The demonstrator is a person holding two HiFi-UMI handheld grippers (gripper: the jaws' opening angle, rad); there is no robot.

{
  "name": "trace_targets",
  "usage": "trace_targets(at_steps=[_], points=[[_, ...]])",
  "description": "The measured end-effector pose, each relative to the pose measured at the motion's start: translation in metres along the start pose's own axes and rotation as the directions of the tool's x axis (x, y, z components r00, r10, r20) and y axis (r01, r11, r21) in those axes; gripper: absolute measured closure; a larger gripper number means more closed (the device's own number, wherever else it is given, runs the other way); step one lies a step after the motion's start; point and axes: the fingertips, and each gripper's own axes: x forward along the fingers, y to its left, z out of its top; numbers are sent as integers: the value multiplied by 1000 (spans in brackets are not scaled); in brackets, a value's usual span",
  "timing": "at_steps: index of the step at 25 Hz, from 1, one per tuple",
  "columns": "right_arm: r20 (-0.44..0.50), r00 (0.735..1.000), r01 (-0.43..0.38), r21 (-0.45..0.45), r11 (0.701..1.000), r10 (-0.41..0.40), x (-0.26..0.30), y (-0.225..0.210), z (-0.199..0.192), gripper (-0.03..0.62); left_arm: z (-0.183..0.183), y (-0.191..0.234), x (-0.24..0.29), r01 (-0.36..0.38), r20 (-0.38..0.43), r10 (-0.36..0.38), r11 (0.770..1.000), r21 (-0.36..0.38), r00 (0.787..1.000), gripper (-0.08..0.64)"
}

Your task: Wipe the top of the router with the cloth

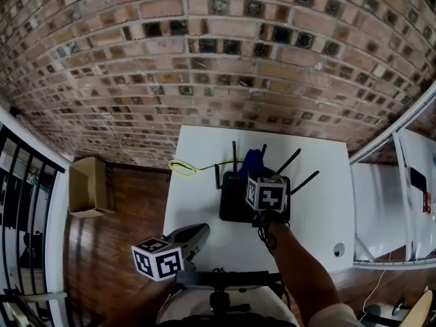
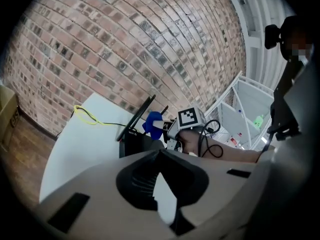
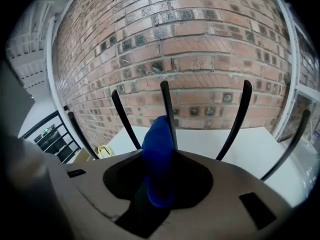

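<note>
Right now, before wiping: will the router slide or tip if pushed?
Probably slides: the router is a low flat box on a smooth white table, with nothing seen bracing it. Tipping seems unlikely, since it sits wide and flat. Its thin upright antennas would likely flex or swivel if the cloth in the right gripper catches them.

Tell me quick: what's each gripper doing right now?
Left gripper: jaws slightly apart, nothing between them.
Right gripper: closed on the blue cloth, above the router.
</note>
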Motion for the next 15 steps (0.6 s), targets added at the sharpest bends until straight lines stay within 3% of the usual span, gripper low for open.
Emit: trace_targets(at_steps=[4, 9, 13, 15], points=[[-78, 997, 29, 32, 999, -26, 11, -8, -28, 459, -1, 5, -5, 5, -7, -5, 1000, -24, 1000, 535], [-164, 984, 69, 36, 997, -62, 19, -23, -53, 459, 8, 11, -8, -11, 22, 11, 1000, 2, 1000, 535], [-144, 989, 25, 17, 1000, -22, 12, -13, -43, 459, 3, 10, -5, 0, -1, 0, 999, -36, 1000, 535], [-98, 995, -28, -56, 998, 23, 5, 2, -26, 459, -6, 16, -2, -7, -19, 7, 999, -40, 1000, 535]])
